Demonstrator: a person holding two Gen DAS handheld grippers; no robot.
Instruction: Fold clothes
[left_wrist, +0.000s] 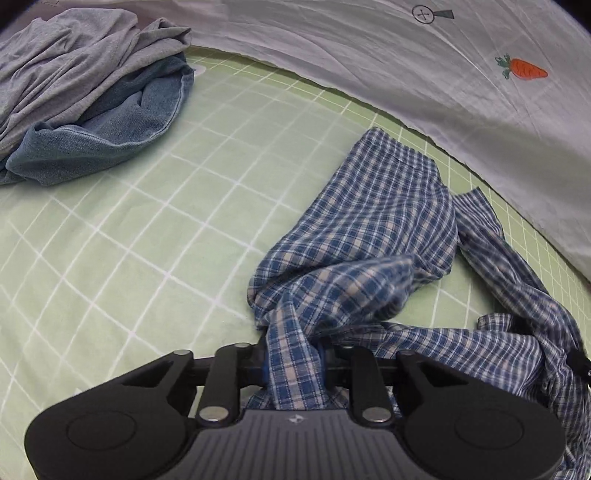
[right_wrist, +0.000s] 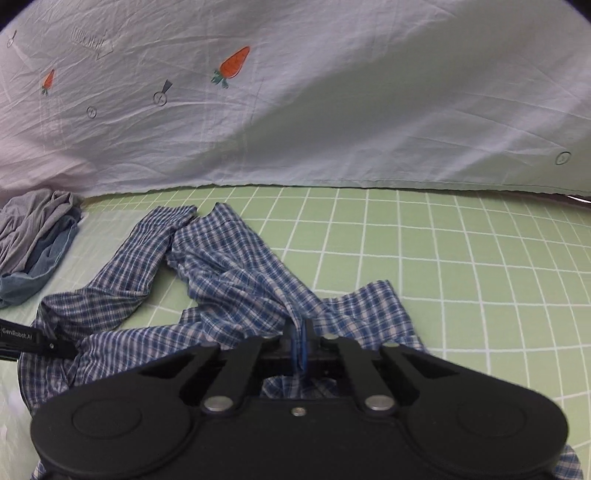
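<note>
Blue-and-white checked cloth is bunched right between your left claw (left_wrist: 295, 363), jaws pinched tight on a gathered fold of the plaid shirt (left_wrist: 373, 236), and the rest of that shirt trails away rumpled across the green grid-patterned bed sheet (left_wrist: 129, 236). Over on your right claw (right_wrist: 300, 350), same story: the blue pads are pressed together on a ridge of the same shirt, with fabric spilling out to both sides of the claw and underneath it. From the right wrist view the shirt lies crumpled on the sheet, two long parts of it reaching away toward the pale quilt (right_wrist: 332, 110), which carries printed carrots (right_wrist: 232, 64) and runs along the far edge of the sheet. Your left claw's tip pokes in at the left edge of that view, sitting in the cloth. Up in the far left corner, well apart from the shirt, a grey garment (left_wrist: 74, 55) is heaped on top of a blue denim piece (left_wrist: 110, 125).
</note>
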